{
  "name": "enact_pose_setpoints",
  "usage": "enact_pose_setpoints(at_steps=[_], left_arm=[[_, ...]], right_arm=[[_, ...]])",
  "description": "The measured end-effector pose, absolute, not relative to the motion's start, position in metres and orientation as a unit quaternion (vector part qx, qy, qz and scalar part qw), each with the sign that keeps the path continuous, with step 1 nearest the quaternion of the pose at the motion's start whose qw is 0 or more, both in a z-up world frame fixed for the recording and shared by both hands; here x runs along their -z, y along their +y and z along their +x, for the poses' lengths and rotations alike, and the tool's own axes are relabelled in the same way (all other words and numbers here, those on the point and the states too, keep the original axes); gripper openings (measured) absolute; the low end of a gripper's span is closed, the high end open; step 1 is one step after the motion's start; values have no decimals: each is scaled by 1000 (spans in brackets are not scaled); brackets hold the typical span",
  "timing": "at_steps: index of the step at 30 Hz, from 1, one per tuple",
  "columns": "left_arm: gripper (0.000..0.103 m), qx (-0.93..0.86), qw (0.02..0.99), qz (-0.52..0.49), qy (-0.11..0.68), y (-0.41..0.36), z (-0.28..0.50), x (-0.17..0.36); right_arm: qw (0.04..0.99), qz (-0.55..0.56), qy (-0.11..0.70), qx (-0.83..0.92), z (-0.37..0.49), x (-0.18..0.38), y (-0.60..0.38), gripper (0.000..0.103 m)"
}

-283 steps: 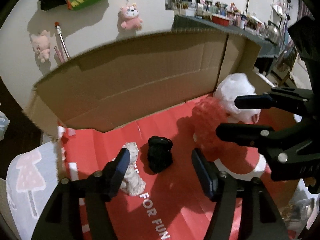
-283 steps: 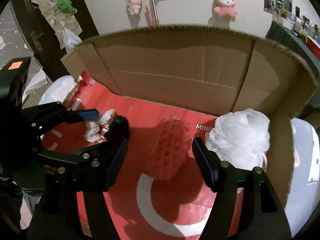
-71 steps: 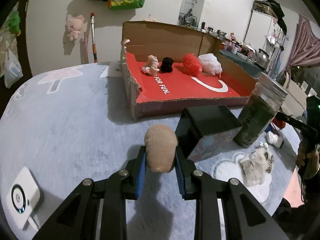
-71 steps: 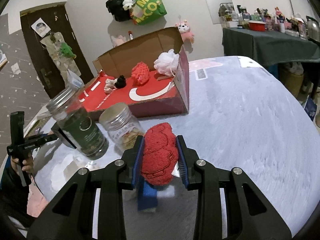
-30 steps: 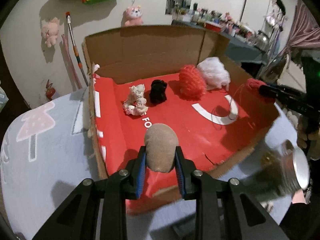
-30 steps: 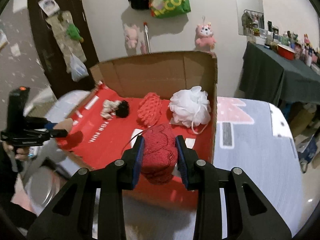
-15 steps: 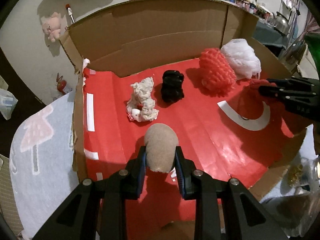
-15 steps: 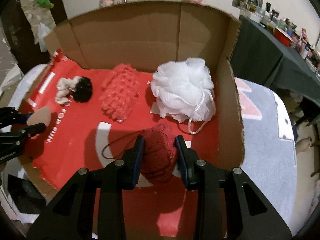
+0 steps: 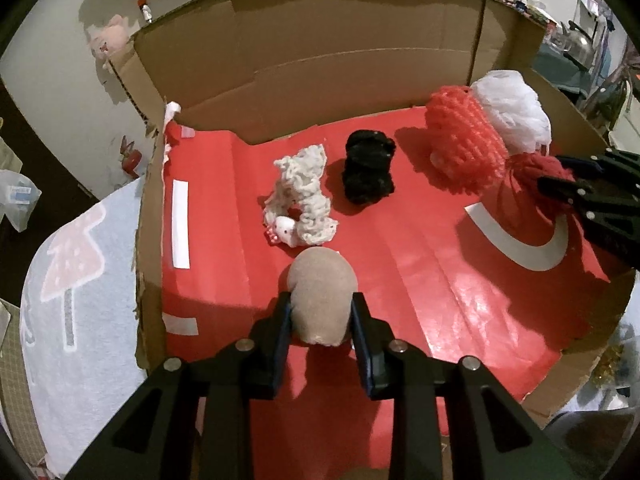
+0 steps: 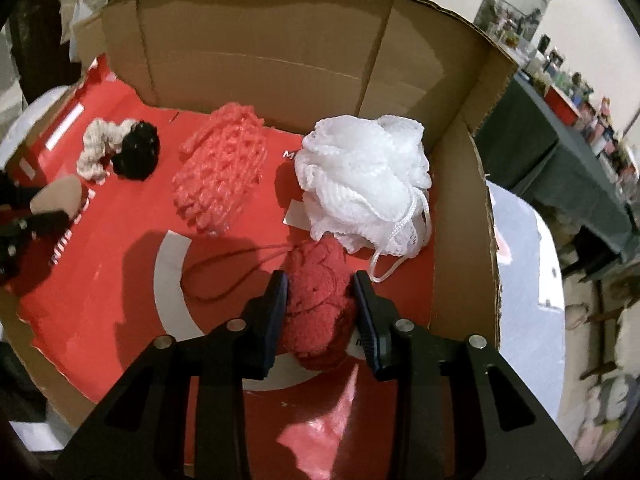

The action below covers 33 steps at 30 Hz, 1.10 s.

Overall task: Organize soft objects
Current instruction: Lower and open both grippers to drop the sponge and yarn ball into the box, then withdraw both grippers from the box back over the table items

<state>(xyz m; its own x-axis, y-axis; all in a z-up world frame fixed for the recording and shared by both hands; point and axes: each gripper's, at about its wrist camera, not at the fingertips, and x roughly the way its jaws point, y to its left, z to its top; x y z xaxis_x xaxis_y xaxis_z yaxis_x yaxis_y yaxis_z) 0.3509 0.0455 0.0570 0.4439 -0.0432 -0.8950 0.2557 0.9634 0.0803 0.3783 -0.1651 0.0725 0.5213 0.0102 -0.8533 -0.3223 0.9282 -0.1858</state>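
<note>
An open cardboard box [image 9: 320, 60] with a red floor fills both views. My left gripper [image 9: 320, 320] is shut on a tan sponge [image 9: 322, 288], low over the floor's near left, just in front of a cream scrunchie [image 9: 300, 200]. A black scrunchie [image 9: 368, 168] and a coral mesh puff [image 10: 220, 176] lie behind. My right gripper [image 10: 320, 304] has a dark red woolly ball [image 10: 318, 292] between its pads, which still touch it as the jaws are opening. The ball rests low on the floor beside a white bath pouf [image 10: 364, 176].
The box's tall back wall [image 10: 260, 40] and right wall [image 10: 460, 200] close in the far and right sides. A grey cloth with a pink tree print [image 9: 72, 280] lies left of the box. A dark green table [image 10: 580, 152] with clutter stands to the right.
Both grippers have come forward and down into the box with their loads, now close over the red floor. The red ball's thread trails on the floor.
</note>
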Motion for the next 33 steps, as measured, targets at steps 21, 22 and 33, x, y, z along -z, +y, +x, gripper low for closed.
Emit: enact_pose_setpoints(at_steps=[21,22,33], left_arm=[[59,107,858,90,494,39,333,-72],[61,107,861,89,489,38,330,-75],[82,130,896,26,423,42,281,-129]], right_arm=[[868,-185,448,-106,360,-89,-151,68],[869,-183,447,-106,359,-91,-152,68],[899,-125,399,-130,314,-149,-171,75]])
